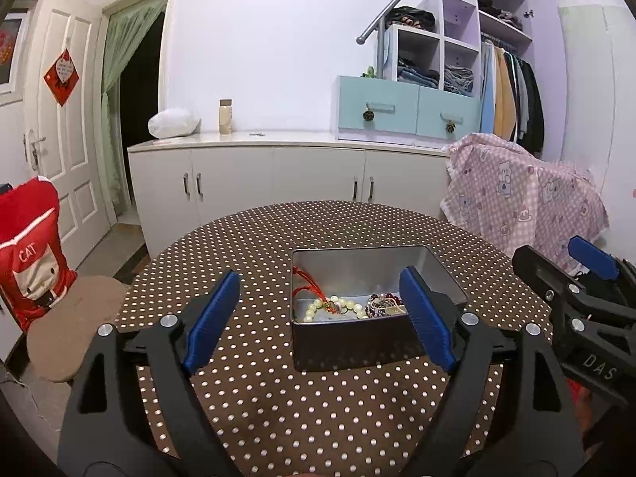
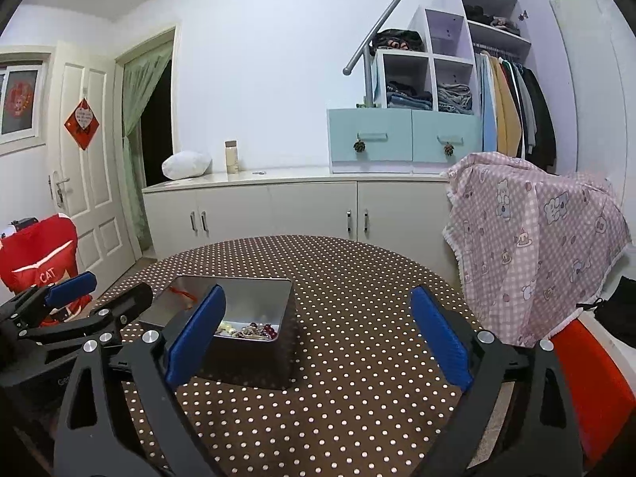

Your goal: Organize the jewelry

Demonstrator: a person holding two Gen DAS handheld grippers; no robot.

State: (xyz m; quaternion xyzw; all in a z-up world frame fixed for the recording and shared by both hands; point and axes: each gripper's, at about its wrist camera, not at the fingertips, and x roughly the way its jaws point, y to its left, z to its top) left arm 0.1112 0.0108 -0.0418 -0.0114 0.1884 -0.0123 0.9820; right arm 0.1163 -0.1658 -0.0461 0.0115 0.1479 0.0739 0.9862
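The open metal tin [image 1: 381, 278] sits on my round polka-dot table [image 1: 254, 389], with the jewelry heaped at its near end: a pearl bracelet [image 1: 338, 307], dark red beads [image 1: 383, 301] and a red cord [image 1: 314, 283]; the tangle is too small to sort piece by piece. My left gripper [image 1: 324, 320] stands wide apart, clamping nothing, its right finger covering the tin's near corner. My right gripper [image 2: 318, 336] is likewise spread and empty, its left finger hiding part of the tin.
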